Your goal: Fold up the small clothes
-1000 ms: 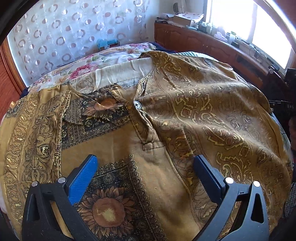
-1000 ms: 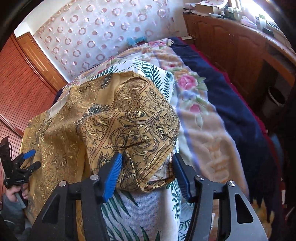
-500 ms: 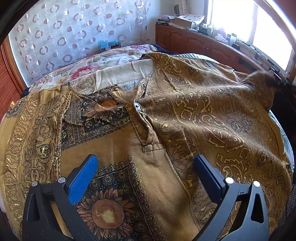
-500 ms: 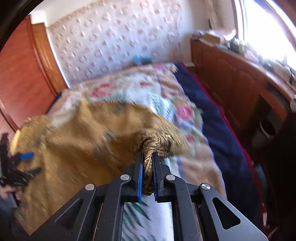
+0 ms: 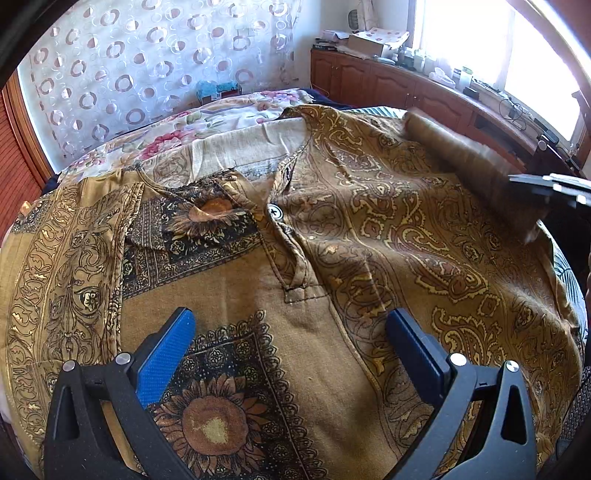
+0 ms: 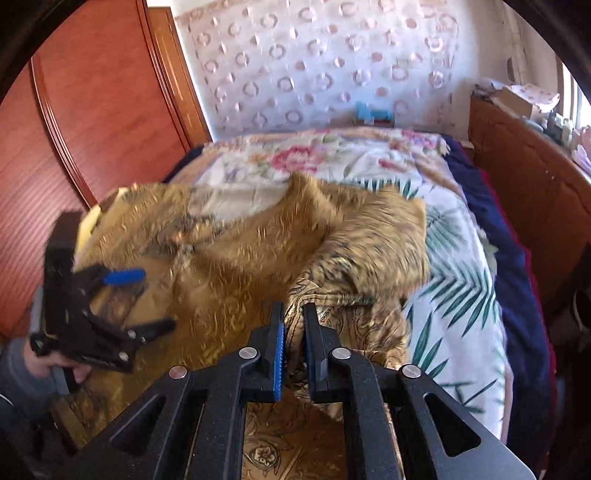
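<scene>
Sleeve (image 6: 325,295) of gold paisley shirt (image 5: 332,229) is sitting pinched btwn right gripper (image 6: 293,314) pads, jaws easing apart slightly; left gripper (image 5: 291,332) is hovering wide open, empty, over shirt front.

A bed (image 6: 461,280) with a floral and leaf-print cover fills the room. Behind it hangs a white curtain (image 5: 147,62) patterned with rings. Red-brown wooden panels (image 6: 92,122) stand at one side, low wooden cabinets (image 5: 388,83) at the other, under a bright sunlit window (image 5: 480,33)
</scene>
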Available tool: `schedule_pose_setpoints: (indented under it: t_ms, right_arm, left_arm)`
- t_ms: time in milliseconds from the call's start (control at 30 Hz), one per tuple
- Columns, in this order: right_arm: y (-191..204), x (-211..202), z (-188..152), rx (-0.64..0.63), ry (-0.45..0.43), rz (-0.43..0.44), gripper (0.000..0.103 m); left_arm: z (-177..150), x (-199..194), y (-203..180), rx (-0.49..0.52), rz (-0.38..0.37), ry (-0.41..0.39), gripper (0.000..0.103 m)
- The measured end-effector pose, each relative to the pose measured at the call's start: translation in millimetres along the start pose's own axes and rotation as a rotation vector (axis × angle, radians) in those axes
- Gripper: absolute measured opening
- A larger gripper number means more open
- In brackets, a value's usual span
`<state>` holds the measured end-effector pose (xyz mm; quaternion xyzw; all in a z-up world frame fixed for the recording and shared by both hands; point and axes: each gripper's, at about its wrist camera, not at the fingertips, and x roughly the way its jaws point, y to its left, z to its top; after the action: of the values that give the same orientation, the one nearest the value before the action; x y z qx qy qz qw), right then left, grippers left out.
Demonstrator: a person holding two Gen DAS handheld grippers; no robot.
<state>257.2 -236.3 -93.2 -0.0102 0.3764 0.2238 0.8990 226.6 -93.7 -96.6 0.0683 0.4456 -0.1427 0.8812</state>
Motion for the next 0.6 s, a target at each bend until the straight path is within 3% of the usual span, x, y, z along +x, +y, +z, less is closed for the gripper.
schedule_pose_setpoints:
  t_ms: [67,167,367,600]
  right_arm:
    - [-4.4,-0.4,-2.8,0.003,0.017,-0.005,0.031]
    - [-11.3,-10.3,-4.4,0.016,0.004,-0.005,0.044]
    - [-18.6,-27.2,3.7,0.065,-0.021,-0.068,0.045]
    - [-48.5,24.7,24.1,0.209,0.056,-0.081,0.045]
  left_arm:
    - [0.0,0.1,0.1,0.0,0.0,0.0,0.103]
    - [0.1,0.1,0.1,0.0,0.0,0.0,0.103]
    - [0.1,0.1,-0.1,0.0,0.001,0.0,0.103]
    - [-2.0,-5.4,3.7,-0.024,-0.008,-0.01,0.103]
